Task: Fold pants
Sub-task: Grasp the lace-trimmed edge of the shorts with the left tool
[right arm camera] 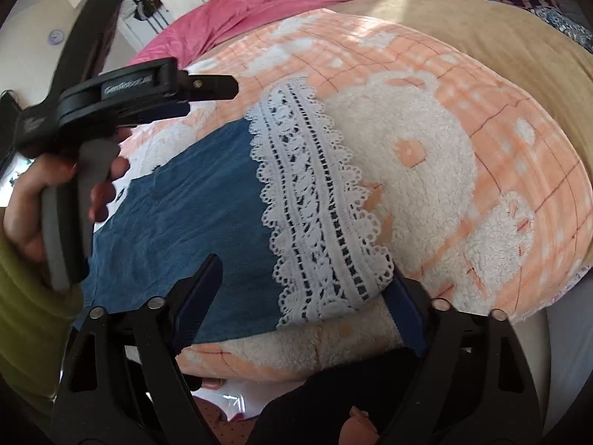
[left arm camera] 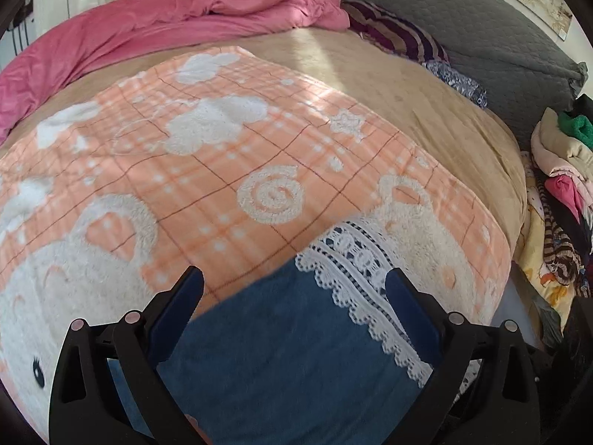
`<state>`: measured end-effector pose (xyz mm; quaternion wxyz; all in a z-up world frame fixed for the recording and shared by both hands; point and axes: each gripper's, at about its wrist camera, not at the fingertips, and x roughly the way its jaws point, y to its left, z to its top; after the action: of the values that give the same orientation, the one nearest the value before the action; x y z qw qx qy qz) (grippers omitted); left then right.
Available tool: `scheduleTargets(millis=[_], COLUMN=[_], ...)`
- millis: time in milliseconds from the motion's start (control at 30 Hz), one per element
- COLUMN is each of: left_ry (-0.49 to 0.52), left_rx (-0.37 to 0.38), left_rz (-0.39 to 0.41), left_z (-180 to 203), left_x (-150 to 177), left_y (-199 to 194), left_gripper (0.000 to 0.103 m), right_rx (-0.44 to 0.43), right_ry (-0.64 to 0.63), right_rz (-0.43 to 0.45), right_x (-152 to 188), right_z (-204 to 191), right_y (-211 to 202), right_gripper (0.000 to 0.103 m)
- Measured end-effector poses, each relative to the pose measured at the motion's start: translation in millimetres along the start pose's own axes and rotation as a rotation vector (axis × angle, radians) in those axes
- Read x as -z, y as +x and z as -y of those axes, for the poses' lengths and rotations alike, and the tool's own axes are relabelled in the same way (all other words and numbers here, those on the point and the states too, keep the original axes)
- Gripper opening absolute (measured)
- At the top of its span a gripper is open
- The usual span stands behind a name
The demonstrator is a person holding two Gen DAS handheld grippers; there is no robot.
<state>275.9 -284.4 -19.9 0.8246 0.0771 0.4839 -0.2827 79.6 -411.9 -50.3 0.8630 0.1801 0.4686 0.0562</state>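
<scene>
The left gripper (left arm camera: 294,289) is held open above the blue pants (left arm camera: 281,348), nothing pinched; the pants lie flat on the peach blanket (left arm camera: 259,141) (lace hem (right arm camera: 318,200) to the right); the right gripper (right arm camera: 307,289) straddles that hem, jaws apart; grasping appears in hand; next, closure on cloth edges seems required.
</scene>
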Motion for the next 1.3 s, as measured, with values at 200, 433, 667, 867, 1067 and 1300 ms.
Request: scheduleTargets(millis=[200,433,667,867,1067,1300], left_ry=[0.01,0.01,0.085,0.089,0.03,0.016], left_rx=[0.095,0.245,0.317,0.367,0.44,0.44], left_rz=[-0.006,-0.037,-0.058,-0.072,-0.074,-0.058], left_z=[-6,-6,7,4,-1,-3], left_x=[-10,-10,1,-3,2,7], left_y=[29,55,69,73,65,71], left_gripper=[0.097,0.08,0.078,0.078,0.064,0.072], right_rx=[-0.015,-0.015,-0.038,-0.018,-0.088,-0.068], right_ry=[0.038,0.072,0.088,0.084,0.098,0.083], right_rz=[-0.001,-0.025,0.005,-0.007,0.018,-0.02], right_x=[-5,-15,-11,-12,-10,-15], right_z=[4,6,8,4,7,3], right_y=[5,17,13,18,15,22], right_gripper=[0.063,0.071,0.052,0.053,0.033,0.04])
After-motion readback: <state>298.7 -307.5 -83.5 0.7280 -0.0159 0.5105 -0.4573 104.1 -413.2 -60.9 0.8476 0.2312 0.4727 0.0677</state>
